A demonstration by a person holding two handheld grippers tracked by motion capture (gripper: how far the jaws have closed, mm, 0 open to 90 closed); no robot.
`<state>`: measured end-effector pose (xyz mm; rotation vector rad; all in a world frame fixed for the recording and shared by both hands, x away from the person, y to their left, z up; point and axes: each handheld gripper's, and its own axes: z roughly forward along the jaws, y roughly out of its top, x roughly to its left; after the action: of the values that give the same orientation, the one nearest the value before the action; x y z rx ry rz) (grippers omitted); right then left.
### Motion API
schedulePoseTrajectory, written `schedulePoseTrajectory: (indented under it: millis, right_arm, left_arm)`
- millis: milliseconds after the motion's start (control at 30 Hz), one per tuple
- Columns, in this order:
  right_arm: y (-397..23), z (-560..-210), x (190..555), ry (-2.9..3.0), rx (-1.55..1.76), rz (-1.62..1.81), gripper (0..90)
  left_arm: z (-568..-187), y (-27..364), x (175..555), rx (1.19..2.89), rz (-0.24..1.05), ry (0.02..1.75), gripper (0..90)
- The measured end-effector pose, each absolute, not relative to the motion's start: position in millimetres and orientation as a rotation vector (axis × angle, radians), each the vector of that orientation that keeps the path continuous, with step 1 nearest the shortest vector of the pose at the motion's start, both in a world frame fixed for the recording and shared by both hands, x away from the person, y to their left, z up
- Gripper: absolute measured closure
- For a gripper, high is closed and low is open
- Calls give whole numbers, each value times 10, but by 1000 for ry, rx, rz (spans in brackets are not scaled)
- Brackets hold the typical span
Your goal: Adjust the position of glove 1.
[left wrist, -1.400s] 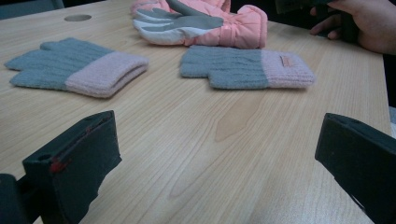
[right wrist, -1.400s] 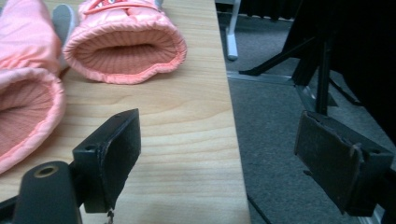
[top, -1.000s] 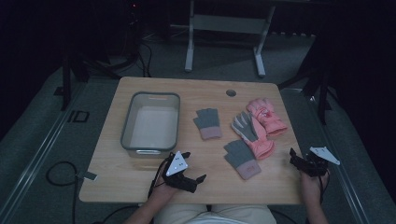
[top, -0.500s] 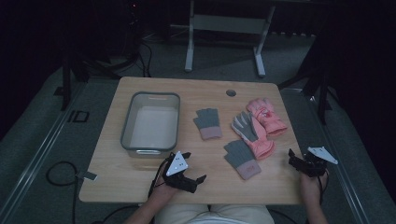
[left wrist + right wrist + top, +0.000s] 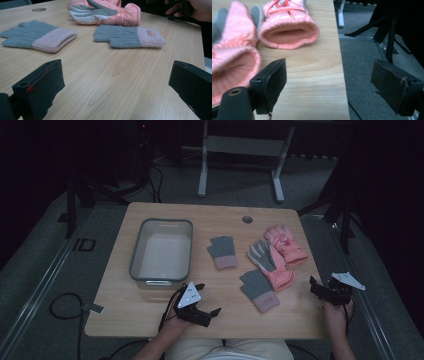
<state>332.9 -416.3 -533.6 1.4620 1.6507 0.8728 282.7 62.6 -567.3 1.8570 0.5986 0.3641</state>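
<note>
Right gripper (image 5: 316, 285), jaws spread wide, sits just right of the palm-up pink glove (image 5: 270, 265), cuff facing it, long axis running away; left gripper (image 5: 207, 302), also spread, is farther.

Dim high view with dark surroundings, soft even light on the surface (image 5: 150, 315), faint shadows, nearest pink glove (image 5: 232, 67) blurred

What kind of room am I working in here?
Probably a lab or recording studio: a wooden table on grey carpet, dark surroundings, metal stand legs behind, loose cable on the floor.
</note>
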Motion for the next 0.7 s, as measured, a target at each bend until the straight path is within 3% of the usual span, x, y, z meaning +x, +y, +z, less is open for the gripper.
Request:
schedulePoseTrajectory:
  millis: [500,700]
  right_arm:
    - [-3928,-4908,3478,1731,1460,959,186]
    - [-3865,-4859,3561,1763,1486,969,160]
  left_arm:
    - [-5674,617,2810,1856,378,598,0]
    - [-5675,615,2810,1855,378,600,0]
